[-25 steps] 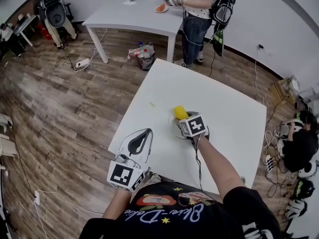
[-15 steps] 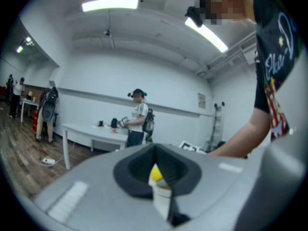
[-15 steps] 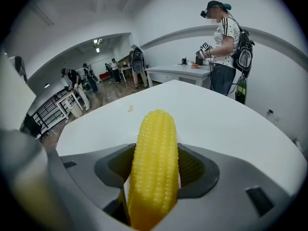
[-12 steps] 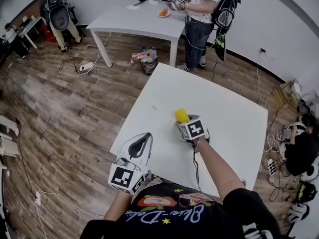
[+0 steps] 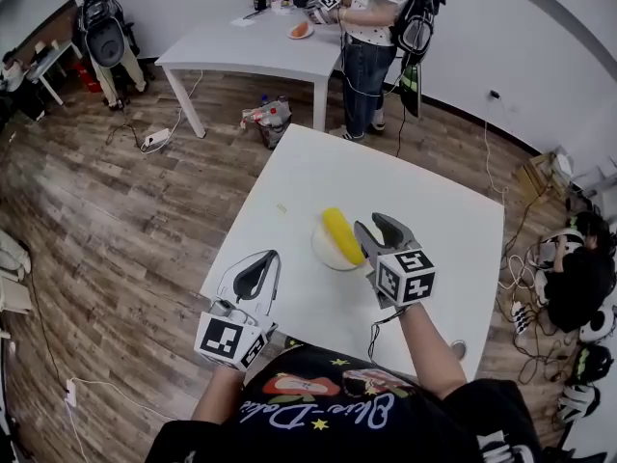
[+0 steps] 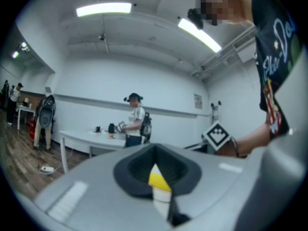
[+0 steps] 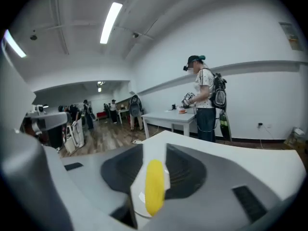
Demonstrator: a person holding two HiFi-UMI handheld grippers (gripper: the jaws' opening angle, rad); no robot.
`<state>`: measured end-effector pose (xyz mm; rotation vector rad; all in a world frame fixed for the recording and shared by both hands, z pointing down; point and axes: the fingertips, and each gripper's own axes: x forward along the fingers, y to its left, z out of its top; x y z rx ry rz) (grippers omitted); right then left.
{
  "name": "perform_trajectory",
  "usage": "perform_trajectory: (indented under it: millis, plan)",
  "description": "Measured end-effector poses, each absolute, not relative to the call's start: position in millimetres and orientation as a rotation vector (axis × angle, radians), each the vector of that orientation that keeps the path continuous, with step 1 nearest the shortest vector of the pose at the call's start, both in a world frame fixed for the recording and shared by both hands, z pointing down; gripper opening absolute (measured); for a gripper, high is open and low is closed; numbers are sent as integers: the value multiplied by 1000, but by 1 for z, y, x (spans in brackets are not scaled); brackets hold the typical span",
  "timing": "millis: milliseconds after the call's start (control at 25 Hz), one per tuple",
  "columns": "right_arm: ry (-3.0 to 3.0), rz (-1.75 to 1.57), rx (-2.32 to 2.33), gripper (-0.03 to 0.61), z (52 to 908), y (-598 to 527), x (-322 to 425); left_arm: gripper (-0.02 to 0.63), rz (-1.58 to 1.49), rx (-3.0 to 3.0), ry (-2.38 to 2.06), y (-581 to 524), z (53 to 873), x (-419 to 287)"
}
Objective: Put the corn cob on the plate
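Lying slantwise on a pale, round, glossy plate (image 5: 320, 250) near the middle of the head view is the smooth yellow corn cob (image 5: 339, 233), a blunt-ended cylinder. The plate sits on a matte white square bench (image 5: 424, 205) above a brown wood-plank floor (image 5: 116, 191). Just right of the cob, the right claw (image 5: 381, 228), moulded grey plastic with dark ribbed pads, has its jaws a narrow way apart and grips nothing; its own view shows the cob and plate through the slit, beyond the tips. At lower left, well apart from the plate, the left claw (image 5: 265, 257) has its jaws together at the tips and holds nothing.
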<state>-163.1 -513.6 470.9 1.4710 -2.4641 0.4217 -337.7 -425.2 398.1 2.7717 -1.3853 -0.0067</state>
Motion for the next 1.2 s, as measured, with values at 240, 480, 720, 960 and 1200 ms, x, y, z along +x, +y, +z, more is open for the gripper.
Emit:
perform_trajectory:
  millis: [240,480,720,960,1200]
  plan:
    - [-2538,420,1511,18,441,-461,-148,-4,14,2802,-1342,-426,398,-322]
    - [-2527,412,1557,18,436,-451,-131,-3,15,2859,-1288,-423,393,-300]
    - [-2502,380,1565,18,432,-452,-118,-3,30,2857,-1276,-425,394,-292]
    - [-2509,403,1570,18,433,-451,-111,-3,35,2854,-1289,-421,394,-290]
    - [-2518,381,1589,18,426,-450,-108,-3,29,2840,-1325,-415,391,-294]
